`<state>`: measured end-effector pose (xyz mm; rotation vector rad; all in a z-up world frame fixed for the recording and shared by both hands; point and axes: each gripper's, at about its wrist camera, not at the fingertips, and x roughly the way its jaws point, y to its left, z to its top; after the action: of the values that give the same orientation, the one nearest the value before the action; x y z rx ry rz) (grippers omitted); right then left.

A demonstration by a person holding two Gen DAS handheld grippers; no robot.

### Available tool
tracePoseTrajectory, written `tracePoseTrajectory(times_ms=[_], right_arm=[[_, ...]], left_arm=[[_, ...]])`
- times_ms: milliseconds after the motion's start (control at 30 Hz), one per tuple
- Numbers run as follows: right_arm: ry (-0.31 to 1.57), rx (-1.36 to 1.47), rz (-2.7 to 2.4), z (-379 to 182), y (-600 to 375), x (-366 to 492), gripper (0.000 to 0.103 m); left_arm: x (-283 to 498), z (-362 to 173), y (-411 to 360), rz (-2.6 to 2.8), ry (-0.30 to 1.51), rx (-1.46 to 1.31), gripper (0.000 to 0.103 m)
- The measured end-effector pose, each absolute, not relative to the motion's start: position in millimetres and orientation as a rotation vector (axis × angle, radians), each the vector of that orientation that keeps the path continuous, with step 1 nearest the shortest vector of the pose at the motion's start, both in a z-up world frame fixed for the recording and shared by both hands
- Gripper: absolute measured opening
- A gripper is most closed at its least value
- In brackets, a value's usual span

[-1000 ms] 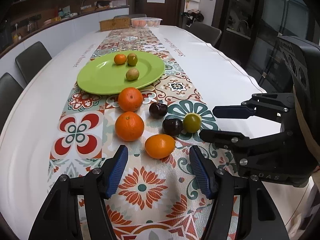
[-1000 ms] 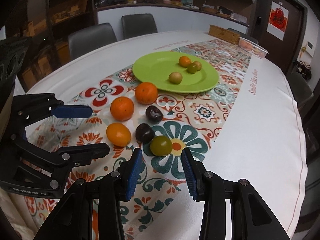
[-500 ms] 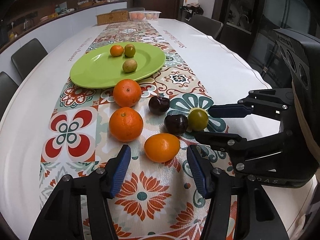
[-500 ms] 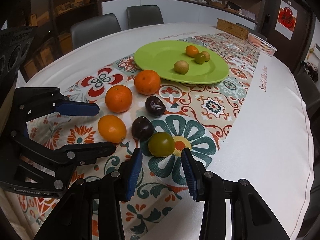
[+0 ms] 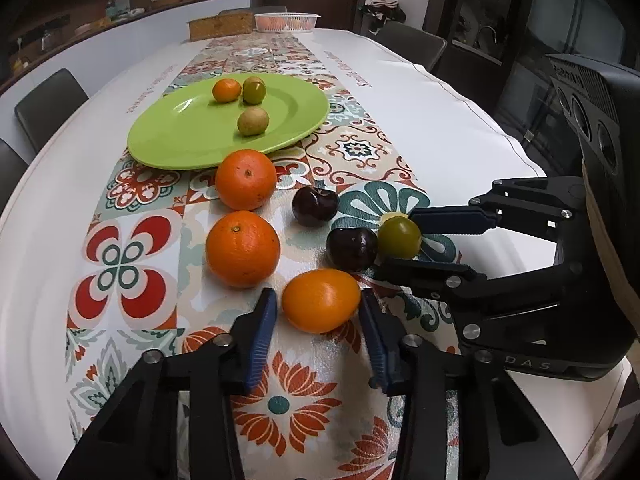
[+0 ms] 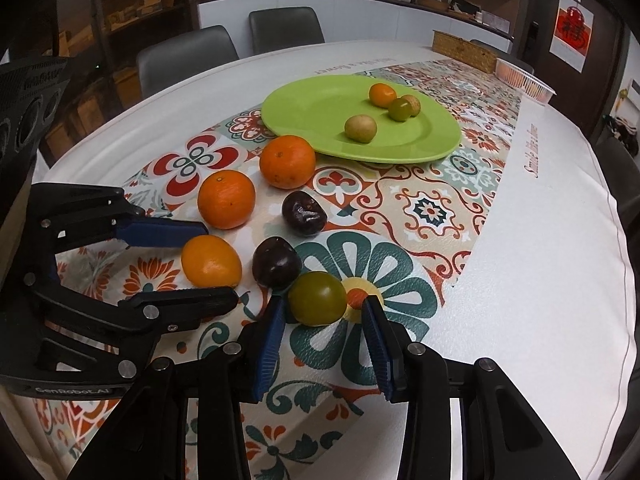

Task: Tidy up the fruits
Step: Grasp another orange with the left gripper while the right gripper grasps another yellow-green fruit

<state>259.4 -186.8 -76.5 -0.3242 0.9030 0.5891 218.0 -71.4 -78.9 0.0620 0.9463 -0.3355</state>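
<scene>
L gripper closing round yellow-orange fruit, gaps both sides | R gripper narrow, astride green fruit, untouched

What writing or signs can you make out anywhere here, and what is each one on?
"GenRobot.AI": on the black body of the left gripper.
"DAS": end of a partly hidden word on the body of the right gripper.
Red script lettering along the tablecloth: too distorted to read.
Red wall poster with a Chinese character: too blurred to read.
</scene>
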Motion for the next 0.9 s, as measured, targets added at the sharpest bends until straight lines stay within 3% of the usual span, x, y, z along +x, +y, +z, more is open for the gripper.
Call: tracePoseTrajectory(times_ms=[200,900], right_arm=[[0.9,-0.331,0.593,-76,-185,258,0.03],[0.82,-0.252,0.54,-40,-190,233,0.03]], left_arm=[[216,-78,-71,-0.335,0.944,0.059,0.038],[191,-43,-59,-0.331,0.847,0.038,0.037]])
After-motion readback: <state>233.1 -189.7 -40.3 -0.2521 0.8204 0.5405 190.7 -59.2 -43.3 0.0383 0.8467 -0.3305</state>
